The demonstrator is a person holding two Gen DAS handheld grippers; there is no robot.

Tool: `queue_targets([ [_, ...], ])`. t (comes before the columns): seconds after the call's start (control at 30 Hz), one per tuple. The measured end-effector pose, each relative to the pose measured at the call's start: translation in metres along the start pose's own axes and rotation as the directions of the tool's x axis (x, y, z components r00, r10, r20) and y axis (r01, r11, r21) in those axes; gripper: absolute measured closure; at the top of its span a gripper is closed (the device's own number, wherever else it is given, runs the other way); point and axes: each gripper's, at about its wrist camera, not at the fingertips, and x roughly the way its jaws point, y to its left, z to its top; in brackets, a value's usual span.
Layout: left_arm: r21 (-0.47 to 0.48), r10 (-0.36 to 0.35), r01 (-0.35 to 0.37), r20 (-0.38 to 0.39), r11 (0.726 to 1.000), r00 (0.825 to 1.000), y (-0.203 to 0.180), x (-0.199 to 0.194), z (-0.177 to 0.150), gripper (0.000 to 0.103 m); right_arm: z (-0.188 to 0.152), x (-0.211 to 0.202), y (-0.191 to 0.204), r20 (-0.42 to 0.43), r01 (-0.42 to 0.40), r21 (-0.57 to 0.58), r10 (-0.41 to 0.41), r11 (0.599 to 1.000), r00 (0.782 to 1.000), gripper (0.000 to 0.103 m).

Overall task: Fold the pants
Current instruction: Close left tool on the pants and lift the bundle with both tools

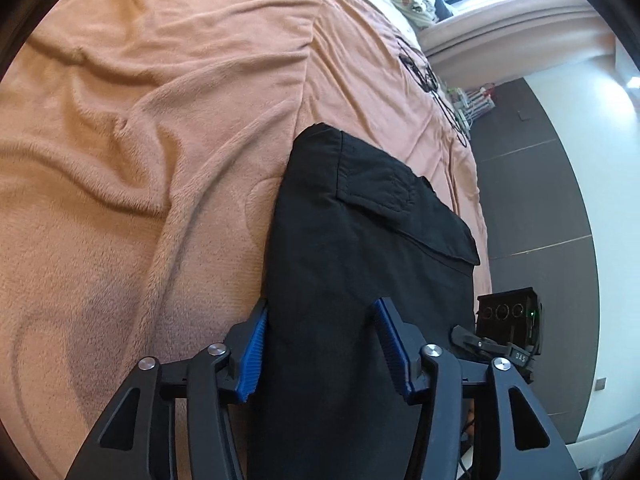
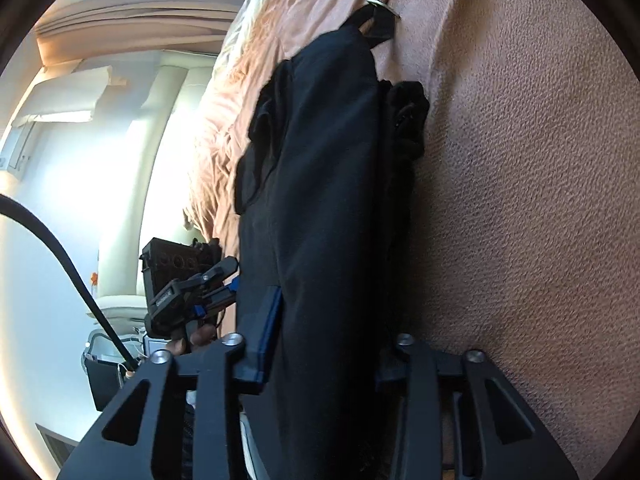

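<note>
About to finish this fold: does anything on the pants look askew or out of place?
Yes. At the far end of the black pants, a strap with a metal ring sticks out past the folded bundle onto the blanket.

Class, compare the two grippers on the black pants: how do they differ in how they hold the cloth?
The left gripper stands wider, blue pads beside a broad fold of the black pants; the right gripper is narrower, squeezing a thick bunch. The left gripper's pads both show; the right gripper's far pad is hidden. Both are black.

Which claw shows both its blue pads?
The left claw: both blue pads show beside the black pants. The right claw shows only one; cloth hides the other.
</note>
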Motion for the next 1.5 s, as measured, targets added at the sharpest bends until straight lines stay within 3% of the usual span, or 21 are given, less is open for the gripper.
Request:
queue_targets([
  [0.2, -0.069, -0.032, 0.032, -0.001, 0.997, 0.999, 0.015, 0.009, 0.007, 0.061, -0.003, 0.002, -0.004, 0.014, 0.025, -0.004, -0.025, 1.0, 1.0, 0.075],
  [0.33, -0.052, -0.03, 0.031, 0.022, 0.998, 0.999, 0.006, 0.005, 0.005, 0.08, -0.005, -0.001, 0.0, 0.025, 0.037, -0.031, -0.037, 0.999, 0.999, 0.076],
  [0.43, -0.027, -0.027, 0.029, 0.053, 0.999, 0.998, -0.006, -0.008, 0.001, 0.087, -0.012, -0.006, 0.015, 0.052, 0.03, -0.069, -0.026, 0.997, 0.998, 0.079],
  [1.07, 0.097, -0.085, 0.064, 0.225, 0.993, 0.971, -0.045, -0.086, -0.023, 0.089, -0.055, -0.009, 0.063, 0.145, -0.002, -0.197, 0.031, 0.98, 0.989, 0.081],
  [1.5, 0.144, -0.105, 0.056, 0.355, 0.988, 0.929, -0.064, -0.167, -0.049, 0.089, -0.067, 0.006, 0.097, 0.155, -0.037, -0.299, 0.086, 0.954, 0.984, 0.081],
])
